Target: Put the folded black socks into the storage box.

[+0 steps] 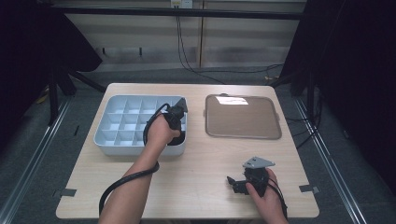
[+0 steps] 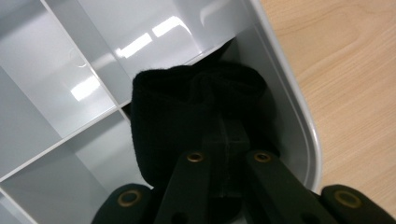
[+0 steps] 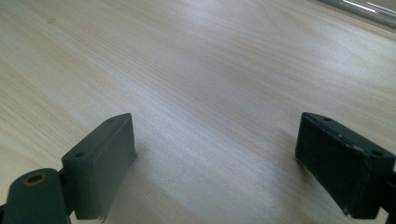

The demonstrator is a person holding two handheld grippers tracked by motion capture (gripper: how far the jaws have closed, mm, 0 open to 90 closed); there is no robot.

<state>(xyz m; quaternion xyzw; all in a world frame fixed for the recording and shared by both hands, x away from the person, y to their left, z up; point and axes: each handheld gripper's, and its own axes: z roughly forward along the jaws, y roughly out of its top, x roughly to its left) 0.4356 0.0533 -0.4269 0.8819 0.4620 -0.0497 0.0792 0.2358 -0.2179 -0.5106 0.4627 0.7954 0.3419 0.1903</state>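
A grey divided organiser tray (image 1: pixel 122 149) sits on the left half of the wooden table. My left gripper (image 1: pixel 179 133) reaches down into a compartment by the tray's right wall. In the left gripper view, its jaws stand close together, and the gripper (image 2: pixel 229 140) is shut on a bundle of black knitted cloth (image 2: pixel 187 107) that rests against the tray wall (image 2: pixel 299 116). My right gripper (image 1: pixel 232 183) is held low over the table near the front right. Seen in the right gripper view, it (image 3: pixel 215 158) is open with bare wood between its jaws.
A flat brown tray (image 1: pixel 243 136) lies on the table's far right, with a bright glare on its back edge. The organiser's other compartments look empty. Bare wood (image 1: pixel 205 163) spans the table's middle and front. Cables trail from both grippers.
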